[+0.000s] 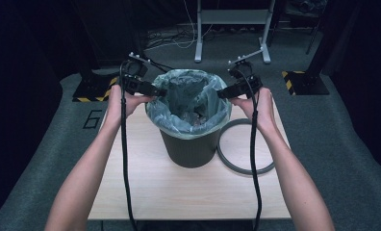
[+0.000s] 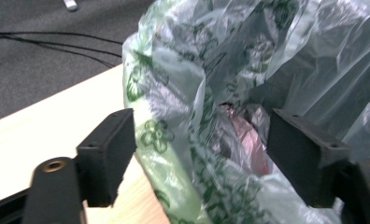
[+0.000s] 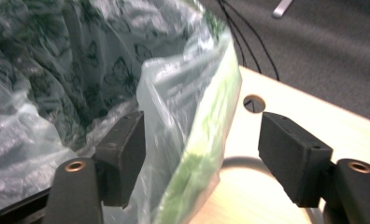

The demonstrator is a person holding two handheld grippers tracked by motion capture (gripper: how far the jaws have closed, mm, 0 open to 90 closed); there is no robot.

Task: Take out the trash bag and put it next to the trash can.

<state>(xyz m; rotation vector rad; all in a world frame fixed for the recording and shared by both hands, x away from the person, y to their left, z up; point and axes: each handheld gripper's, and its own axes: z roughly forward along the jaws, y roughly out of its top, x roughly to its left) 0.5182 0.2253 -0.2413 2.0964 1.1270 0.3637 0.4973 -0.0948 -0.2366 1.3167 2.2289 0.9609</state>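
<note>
Straddling the rim of a bin bag, two hand-held grippers meet a dark round bin that stands near the middle of a pale wooden desk, a little toward its far edge. A thin green-printed plastic bag lines the bin, its top folded out over the rim. The left gripper reaches the bag's left rim and the right gripper its right rim, so the bag's open mouth lies directly between them. In the left gripper view, the left gripper's jaws stand apart with the bunched plastic rising through the gap. In the right gripper view, the right gripper's jaws are likewise apart, one inside the bag's rim and one outside. Neither seems to pinch the film yet, though blur makes contact hard to judge. A grey ring lies flat on the desk just right of the bin, toward the right edge.
</note>
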